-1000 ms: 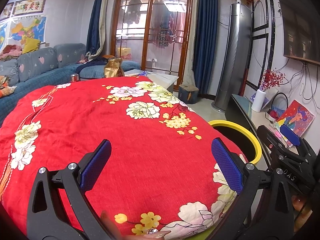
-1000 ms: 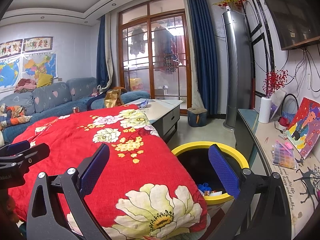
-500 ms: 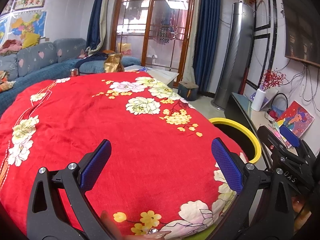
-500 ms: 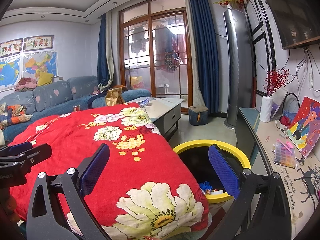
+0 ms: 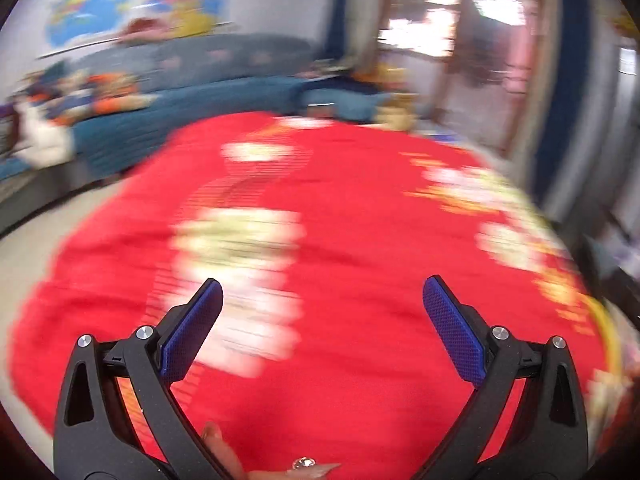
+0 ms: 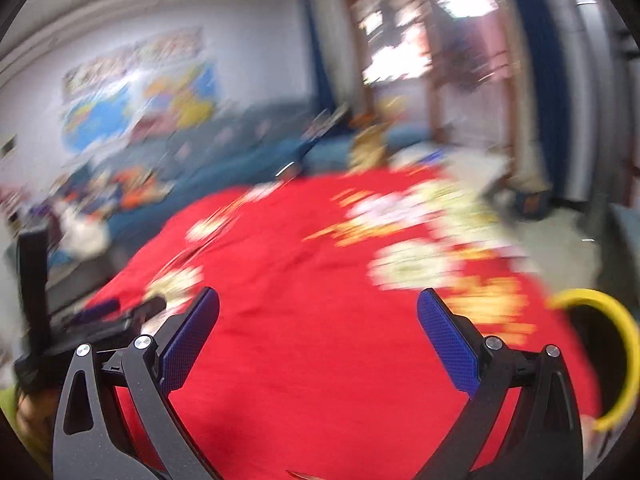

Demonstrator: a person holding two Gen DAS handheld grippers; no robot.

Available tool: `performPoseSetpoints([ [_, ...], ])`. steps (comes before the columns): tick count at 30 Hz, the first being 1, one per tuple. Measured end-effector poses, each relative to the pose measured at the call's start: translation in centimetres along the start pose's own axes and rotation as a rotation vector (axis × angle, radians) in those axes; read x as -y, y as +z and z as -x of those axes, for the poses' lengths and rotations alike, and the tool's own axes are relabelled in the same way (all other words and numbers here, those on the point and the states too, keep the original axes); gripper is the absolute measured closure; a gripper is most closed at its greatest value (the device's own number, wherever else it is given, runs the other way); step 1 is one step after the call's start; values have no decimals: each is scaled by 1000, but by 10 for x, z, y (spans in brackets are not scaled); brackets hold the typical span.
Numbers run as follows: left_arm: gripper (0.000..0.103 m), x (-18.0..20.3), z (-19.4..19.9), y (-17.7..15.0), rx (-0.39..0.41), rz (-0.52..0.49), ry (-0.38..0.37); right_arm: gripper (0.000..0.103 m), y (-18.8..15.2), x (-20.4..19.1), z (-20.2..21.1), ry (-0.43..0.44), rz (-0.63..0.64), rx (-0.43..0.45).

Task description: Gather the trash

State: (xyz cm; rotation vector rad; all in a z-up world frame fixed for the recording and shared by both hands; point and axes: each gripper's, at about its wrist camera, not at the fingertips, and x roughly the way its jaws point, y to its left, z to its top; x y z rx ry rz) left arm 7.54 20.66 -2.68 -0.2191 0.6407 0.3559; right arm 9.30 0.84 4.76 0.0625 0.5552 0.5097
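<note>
Both grippers, left (image 5: 322,328) and right (image 6: 318,330), spread empty above the red cloth (image 6: 320,280); yellow-rimmed bin (image 6: 624,344) right of the right fingers (image 6: 448,344).

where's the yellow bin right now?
The yellow bin shows only in the right wrist view, at the far right edge beside the red floral blanket, right of the open right hand-held gripper.

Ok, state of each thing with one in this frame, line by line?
left gripper: open, empty, over the cloth
right gripper: open, empty, over the cloth
red floral cloth: spread flat, no trash visible on it
yellow-rimmed bin: open-topped, contents hidden
</note>
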Motion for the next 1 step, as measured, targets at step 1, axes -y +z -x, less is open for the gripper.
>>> performPoseSetpoints([
  [1, 11, -29, -11, 5, -17, 23, 77, 7, 6, -28, -31, 41, 37, -74],
])
